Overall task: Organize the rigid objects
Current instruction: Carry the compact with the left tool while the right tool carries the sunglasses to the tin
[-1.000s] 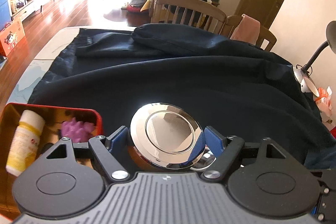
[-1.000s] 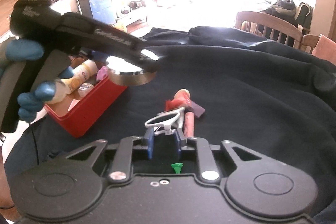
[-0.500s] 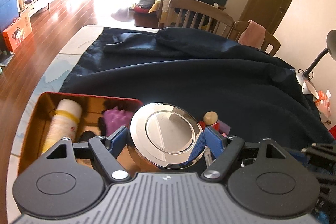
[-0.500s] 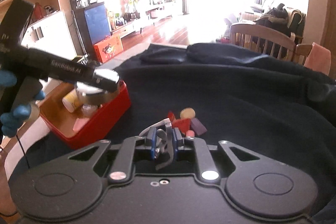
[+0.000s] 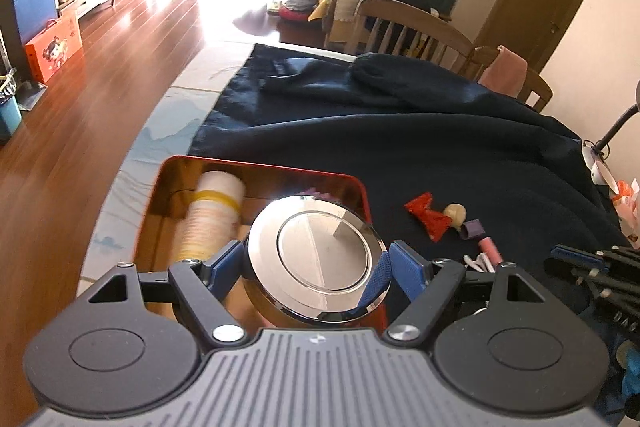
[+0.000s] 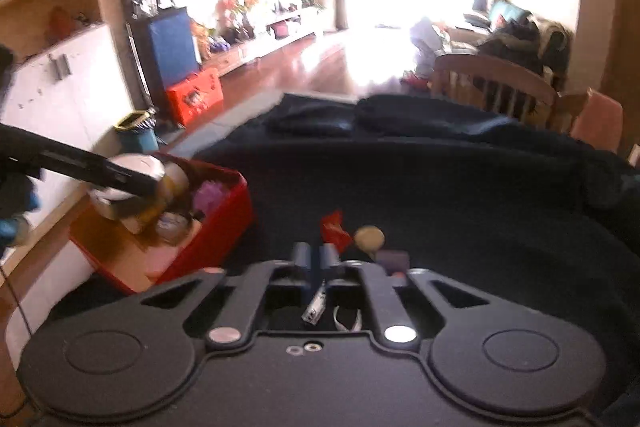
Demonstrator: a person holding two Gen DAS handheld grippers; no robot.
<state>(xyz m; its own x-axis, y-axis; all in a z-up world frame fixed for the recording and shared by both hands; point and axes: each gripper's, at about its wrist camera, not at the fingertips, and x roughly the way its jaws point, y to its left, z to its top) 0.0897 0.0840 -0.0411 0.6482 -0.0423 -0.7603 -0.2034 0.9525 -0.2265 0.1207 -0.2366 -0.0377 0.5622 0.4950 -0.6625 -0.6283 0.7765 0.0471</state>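
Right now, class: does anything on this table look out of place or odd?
Yes: a red wrapper, a beige ball, a purple block and a pink tube lie scattered on the dark cloth, outside the red box that holds other items.

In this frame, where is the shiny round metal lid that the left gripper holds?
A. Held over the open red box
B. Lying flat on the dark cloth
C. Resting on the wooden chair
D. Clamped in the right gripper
A. The left gripper has its blue fingers closed on the metal lid, which sits above the red box with the white bottle lying inside, not on the dark cloth.
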